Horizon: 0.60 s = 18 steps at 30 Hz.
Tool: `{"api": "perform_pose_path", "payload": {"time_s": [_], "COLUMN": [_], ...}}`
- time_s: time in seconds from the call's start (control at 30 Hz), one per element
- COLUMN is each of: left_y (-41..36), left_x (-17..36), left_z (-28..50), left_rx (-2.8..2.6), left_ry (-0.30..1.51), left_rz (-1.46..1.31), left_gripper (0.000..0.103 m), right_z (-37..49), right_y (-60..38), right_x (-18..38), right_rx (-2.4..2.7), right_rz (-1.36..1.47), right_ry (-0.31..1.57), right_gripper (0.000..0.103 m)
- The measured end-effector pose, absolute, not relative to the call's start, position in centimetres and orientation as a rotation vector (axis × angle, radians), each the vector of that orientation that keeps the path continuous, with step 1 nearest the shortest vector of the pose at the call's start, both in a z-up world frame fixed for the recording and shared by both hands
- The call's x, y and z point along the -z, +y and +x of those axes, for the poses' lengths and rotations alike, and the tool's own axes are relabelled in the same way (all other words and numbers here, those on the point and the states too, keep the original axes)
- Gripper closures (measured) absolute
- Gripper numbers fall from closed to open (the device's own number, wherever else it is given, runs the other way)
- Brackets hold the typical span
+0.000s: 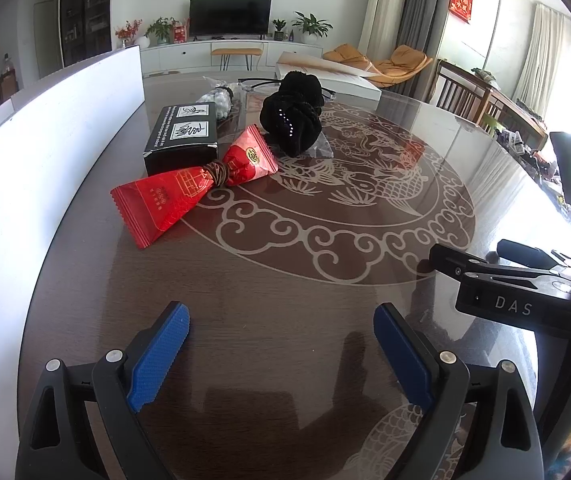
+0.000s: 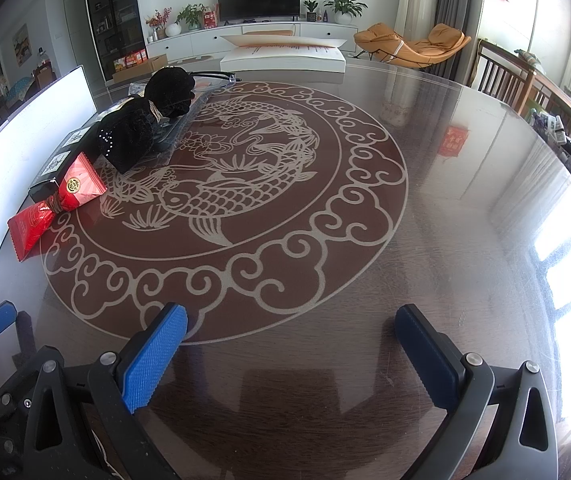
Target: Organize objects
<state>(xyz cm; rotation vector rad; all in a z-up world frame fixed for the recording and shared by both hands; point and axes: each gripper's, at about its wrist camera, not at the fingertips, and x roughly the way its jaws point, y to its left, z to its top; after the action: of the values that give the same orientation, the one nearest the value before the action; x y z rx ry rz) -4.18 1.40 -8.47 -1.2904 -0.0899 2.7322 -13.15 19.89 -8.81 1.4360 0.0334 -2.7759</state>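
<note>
OBJECTS: red packet [image 1: 189,196], black box [image 1: 183,138] and black fabric bundle [image 1: 293,120] clustered at the tabletop [image 1: 285,280] left edge beside a white board [image 1: 45,140], likely pending sorting | LEFT hand-held gripper [image 1: 281,356]: released, empty, staged short of the cluster | RIGHT hand-held gripper [image 2: 291,360]: released, empty, over bare tabletop
</note>
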Motion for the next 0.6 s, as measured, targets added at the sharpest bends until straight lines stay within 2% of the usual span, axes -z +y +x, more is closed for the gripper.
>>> {"api": "perform_pose_path", "payload": {"time_s": [0.6], "left_y": [1.41], "left_x": [8.37], "left_z": [-4.09], "left_rx": [-2.73], "left_ry": [-0.084], "left_rz": [-1.29], "left_gripper": [0.009], "right_z": [-13.15], "right_y": [19.9], "right_x": [8.81], "right_rx": [2.776], "right_rz": [1.436], "right_ry": [0.033], "right_gripper": [0.0]}}
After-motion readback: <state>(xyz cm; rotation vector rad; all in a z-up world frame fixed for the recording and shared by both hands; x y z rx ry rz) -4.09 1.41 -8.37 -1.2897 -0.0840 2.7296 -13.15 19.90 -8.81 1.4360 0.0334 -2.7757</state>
